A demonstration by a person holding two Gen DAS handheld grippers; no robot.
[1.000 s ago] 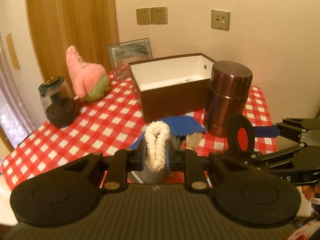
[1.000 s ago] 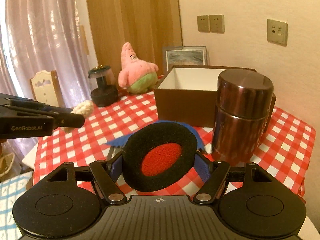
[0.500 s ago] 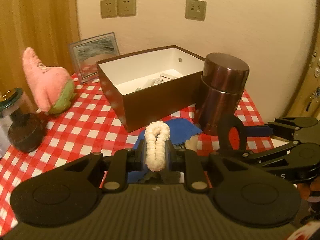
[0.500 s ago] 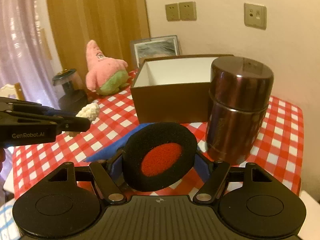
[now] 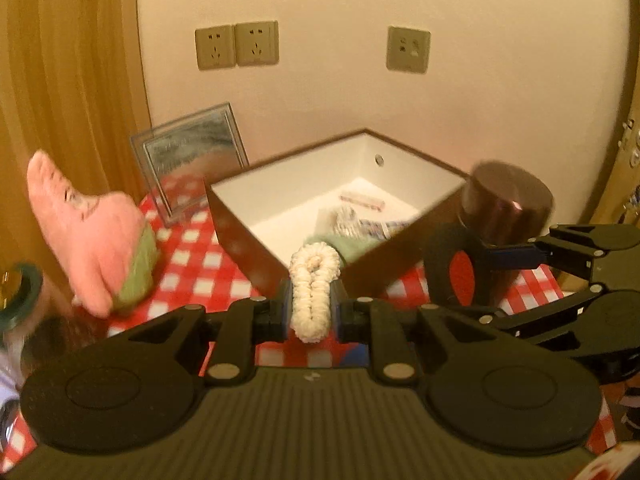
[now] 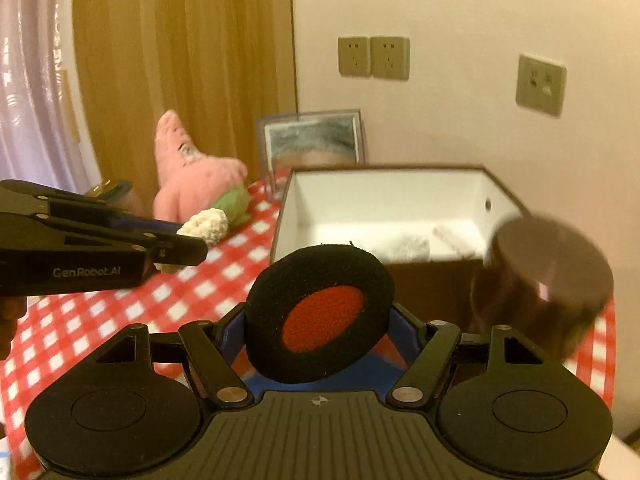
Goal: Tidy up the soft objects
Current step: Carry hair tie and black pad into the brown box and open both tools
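Observation:
My left gripper (image 5: pixel 313 312) is shut on a cream fuzzy loop (image 5: pixel 314 288), held just in front of the near corner of the brown box (image 5: pixel 248 252). My right gripper (image 6: pixel 320 332) is shut on a black foam disc with a red centre (image 6: pixel 320 312), in front of the same box (image 6: pixel 384 196). That disc (image 5: pixel 452 268) and the right gripper appear at the right of the left wrist view. In the right wrist view the left gripper (image 6: pixel 188 246) shows at the left with the cream loop (image 6: pixel 204 224). The box's white inside holds a green soft piece (image 5: pixel 352 242) and printed packets (image 5: pixel 368 220).
A pink star plush (image 5: pixel 92 236) lies left of the box on the red checked tablecloth (image 5: pixel 192 264). A picture frame (image 5: pixel 188 160) leans on the wall behind. A brown metal canister (image 6: pixel 548 276) stands right of the box. A dark jar (image 5: pixel 16 288) sits at the far left.
Both grippers have moved toward the box with their loads still held. The box now looks larger and its inside shows. The blue cloth has dropped below the fingers.

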